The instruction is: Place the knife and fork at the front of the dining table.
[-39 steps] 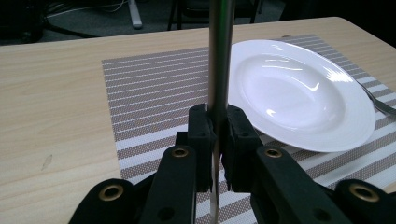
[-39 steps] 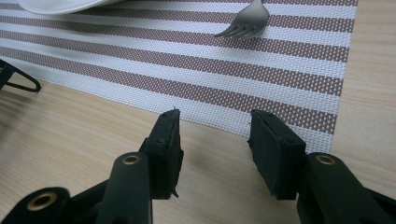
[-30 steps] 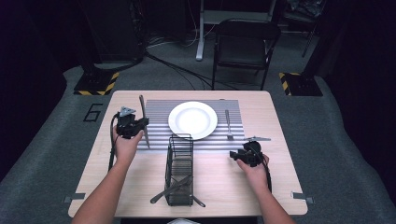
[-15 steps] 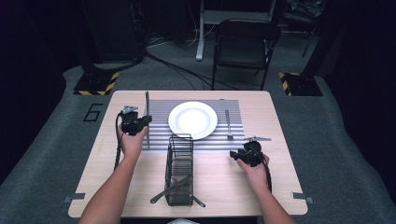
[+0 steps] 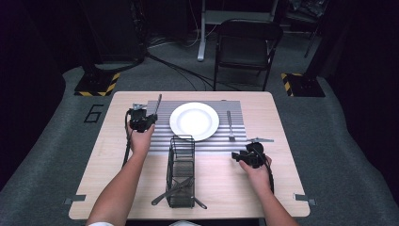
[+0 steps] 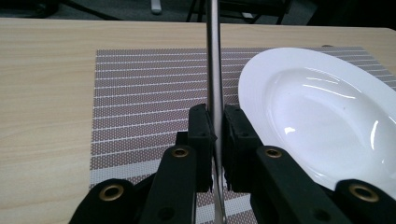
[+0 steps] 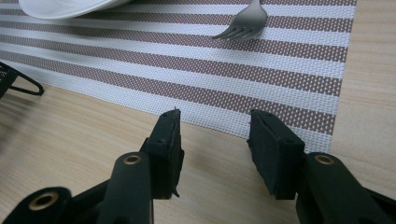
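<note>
Black grippers [image 5: 142, 120] with brass-ringed screw holes, ribbed fingers [image 7: 168, 140], black trailing cables; forearms bare, one white sleeve edge

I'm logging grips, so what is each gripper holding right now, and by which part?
The left gripper clamps a knife partway along its length. The right gripper holds nothing.

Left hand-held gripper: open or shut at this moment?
Shut. In the left gripper view the left hand-held gripper has both black pads pressed against a thin metal utensil, held above the striped placemat beside the white plate.
</note>
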`<action>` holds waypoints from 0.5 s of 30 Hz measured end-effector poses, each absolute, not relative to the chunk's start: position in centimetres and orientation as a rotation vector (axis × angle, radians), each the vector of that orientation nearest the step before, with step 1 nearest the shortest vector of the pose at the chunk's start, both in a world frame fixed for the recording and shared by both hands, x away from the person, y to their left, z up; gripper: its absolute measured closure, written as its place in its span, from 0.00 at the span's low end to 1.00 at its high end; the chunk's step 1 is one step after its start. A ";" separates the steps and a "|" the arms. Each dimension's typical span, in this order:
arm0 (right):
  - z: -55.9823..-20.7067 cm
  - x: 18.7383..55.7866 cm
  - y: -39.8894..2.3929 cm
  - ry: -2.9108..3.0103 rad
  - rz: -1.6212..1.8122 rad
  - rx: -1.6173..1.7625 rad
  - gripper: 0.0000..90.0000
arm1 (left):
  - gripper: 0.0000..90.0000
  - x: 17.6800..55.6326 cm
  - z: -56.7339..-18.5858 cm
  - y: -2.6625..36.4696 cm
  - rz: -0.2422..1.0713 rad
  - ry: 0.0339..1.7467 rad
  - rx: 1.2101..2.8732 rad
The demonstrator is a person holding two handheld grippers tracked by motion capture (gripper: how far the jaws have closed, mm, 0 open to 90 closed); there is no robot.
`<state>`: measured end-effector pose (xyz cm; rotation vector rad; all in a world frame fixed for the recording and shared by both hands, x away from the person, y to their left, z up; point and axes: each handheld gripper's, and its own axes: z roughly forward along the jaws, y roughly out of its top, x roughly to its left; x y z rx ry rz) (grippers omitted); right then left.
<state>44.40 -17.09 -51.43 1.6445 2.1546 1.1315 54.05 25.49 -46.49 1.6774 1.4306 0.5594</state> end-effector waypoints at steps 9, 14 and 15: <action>-51.4 44.4 -17.1 2.157 1.136 1.647 0.60 | 0.92 55.7 -48.1 24.7 0.552 1.588 1.671; -51.5 44.4 -17.1 2.158 1.142 1.644 0.60 | 0.92 56.7 -48.9 24.2 0.551 1.653 1.669; -51.5 44.4 -17.1 2.158 1.143 1.644 0.60 | 0.92 56.9 -49.0 24.1 0.549 1.662 1.672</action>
